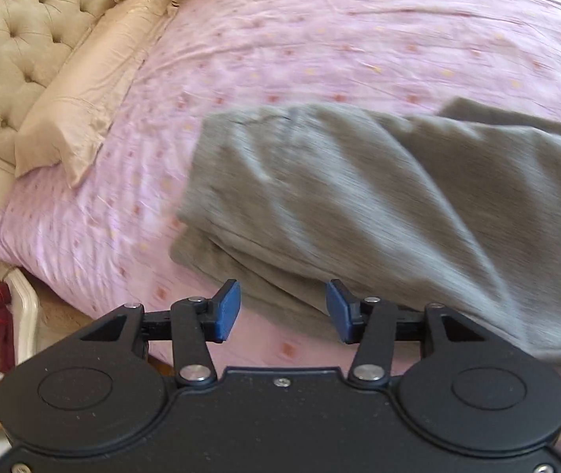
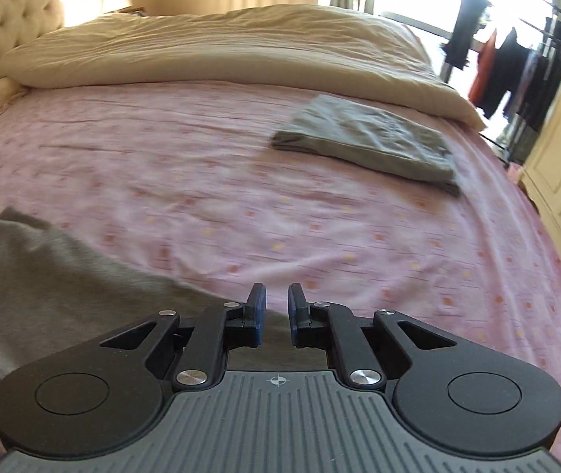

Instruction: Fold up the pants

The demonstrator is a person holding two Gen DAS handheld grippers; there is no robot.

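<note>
Left gripper (image 1: 282, 311) hovers with jaws apart and empty above the near edge of grey pants (image 1: 359, 205) on a pink bedspread (image 1: 280, 51). Right gripper (image 2: 276, 313), slightly parted, empty; a folded grey garment (image 2: 367, 142) lies farther away.

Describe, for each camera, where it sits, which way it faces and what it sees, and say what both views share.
Left wrist: sits on the left gripper, angled down at the rumpled grey fabric pants and the tufted beige headboard; its blue-padded jaws stand open and empty.
Right wrist: sits on the right gripper, facing across the bed to a folded grey garment and a window; jaws slightly apart, empty.
Shared: the pink patterned bedsheet, the pants and the headboard.
</note>
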